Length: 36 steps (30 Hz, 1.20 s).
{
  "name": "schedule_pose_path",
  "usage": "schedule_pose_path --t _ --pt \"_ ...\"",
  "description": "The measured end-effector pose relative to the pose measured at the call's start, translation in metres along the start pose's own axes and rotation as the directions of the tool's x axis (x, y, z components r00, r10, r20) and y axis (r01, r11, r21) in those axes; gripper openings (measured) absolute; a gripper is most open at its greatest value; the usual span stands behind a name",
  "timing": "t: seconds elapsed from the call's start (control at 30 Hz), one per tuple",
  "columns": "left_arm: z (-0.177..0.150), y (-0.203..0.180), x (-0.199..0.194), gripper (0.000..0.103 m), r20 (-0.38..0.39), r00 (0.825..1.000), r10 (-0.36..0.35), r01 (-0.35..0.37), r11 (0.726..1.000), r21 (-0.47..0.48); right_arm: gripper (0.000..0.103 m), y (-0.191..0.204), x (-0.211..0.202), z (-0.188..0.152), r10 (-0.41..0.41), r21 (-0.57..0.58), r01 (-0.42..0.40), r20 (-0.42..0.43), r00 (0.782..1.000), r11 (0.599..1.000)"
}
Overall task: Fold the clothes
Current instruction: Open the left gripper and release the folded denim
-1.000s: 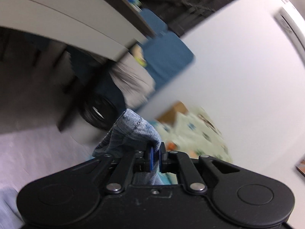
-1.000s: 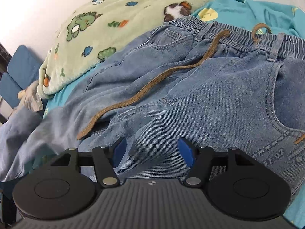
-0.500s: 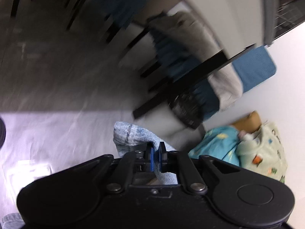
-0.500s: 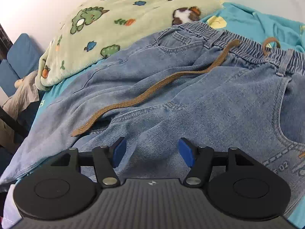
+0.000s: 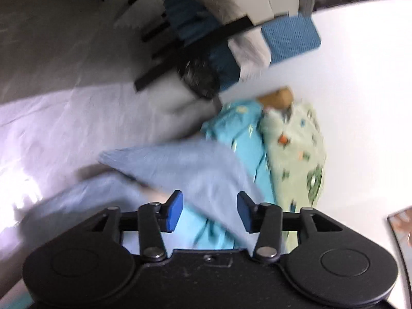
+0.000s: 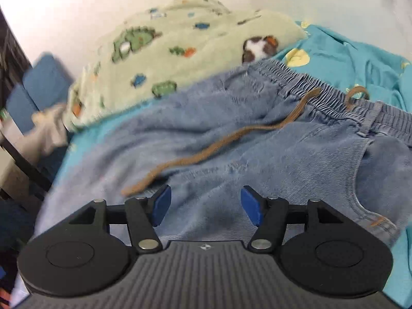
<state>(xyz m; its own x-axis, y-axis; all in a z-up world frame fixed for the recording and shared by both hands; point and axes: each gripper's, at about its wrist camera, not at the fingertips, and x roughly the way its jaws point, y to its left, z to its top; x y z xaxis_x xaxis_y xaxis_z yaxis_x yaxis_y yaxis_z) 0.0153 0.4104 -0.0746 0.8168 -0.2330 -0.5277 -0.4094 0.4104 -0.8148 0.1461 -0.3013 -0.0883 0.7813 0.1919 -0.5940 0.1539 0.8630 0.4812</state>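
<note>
Lying across the teal sheet, the jeans are the thing everything else sits around. Their gathered waistband faces the far side, and a brown drawstring trails from it down over the front of the denim. Just beyond the jeans, touching their far edge, sits a pale green blanket printed with little animals. The right gripper hangs low over the jeans, below the loose end of the drawstring, its blue fingers spread apart with nothing between them.

From the left wrist camera the picture is blurred. The left gripper is also spread wide and empty, with a trouser leg of the jeans lying just past its fingertips, draped over the sheet. The blanket lies on the far side of that leg, against a white wall. A blue cushion sits well beyond the jeans.
</note>
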Motion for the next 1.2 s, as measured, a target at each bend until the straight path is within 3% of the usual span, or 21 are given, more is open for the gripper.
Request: schedule_pose_path --t 0.13,0.27,0.37,0.43,0.47,0.7,0.9,1.1,1.2 --pt "-0.033 0.019 -0.028 0.057 -0.048 0.999 -0.024 0.022 0.998 -0.054 0.064 -0.024 -0.043 0.016 0.096 0.127 -0.098 0.024 0.995 0.987" --pt "-0.052 0.046 -0.030 0.058 -0.063 0.997 -0.036 0.028 0.991 -0.128 0.064 -0.047 -0.084 0.032 0.095 0.170 -0.107 0.079 0.992 0.980" --pt "-0.055 0.054 -0.025 0.058 -0.054 0.997 -0.049 0.038 0.982 -0.183 0.064 -0.064 -0.102 0.039 0.046 0.120 -0.055 0.081 0.996 0.991" --pt "-0.057 0.058 -0.022 0.059 -0.046 0.997 -0.058 0.046 0.975 -0.219 0.065 -0.076 -0.108 0.039 -0.052 0.060 0.047 0.079 0.996 0.997" --pt "-0.057 0.060 -0.020 0.059 -0.043 0.997 -0.062 0.050 0.970 -0.237 0.065 -0.086 -0.108 0.037 -0.102 0.086 0.096 0.073 0.992 0.992" --pt "-0.062 0.076 -0.008 0.061 -0.014 0.996 -0.089 0.079 0.930 -0.359 0.066 -0.135 -0.093 0.026 -0.240 0.414 0.215 0.009 0.971 0.884" --pt "-0.057 0.073 0.016 0.061 -0.032 0.998 -0.058 0.041 0.919 -0.393 0.066 -0.149 -0.070 0.009 -0.242 0.600 0.196 -0.004 0.970 0.775" --pt "-0.055 0.061 0.024 0.056 -0.020 0.999 0.028 -0.034 0.927 -0.374 0.068 -0.131 -0.046 0.011 -0.250 0.494 0.218 0.000 0.968 0.842" --pt "-0.055 0.055 0.027 0.054 -0.024 0.998 0.064 -0.068 0.932 -0.356 0.069 -0.127 -0.043 0.014 -0.255 0.467 0.218 0.016 0.967 0.857"
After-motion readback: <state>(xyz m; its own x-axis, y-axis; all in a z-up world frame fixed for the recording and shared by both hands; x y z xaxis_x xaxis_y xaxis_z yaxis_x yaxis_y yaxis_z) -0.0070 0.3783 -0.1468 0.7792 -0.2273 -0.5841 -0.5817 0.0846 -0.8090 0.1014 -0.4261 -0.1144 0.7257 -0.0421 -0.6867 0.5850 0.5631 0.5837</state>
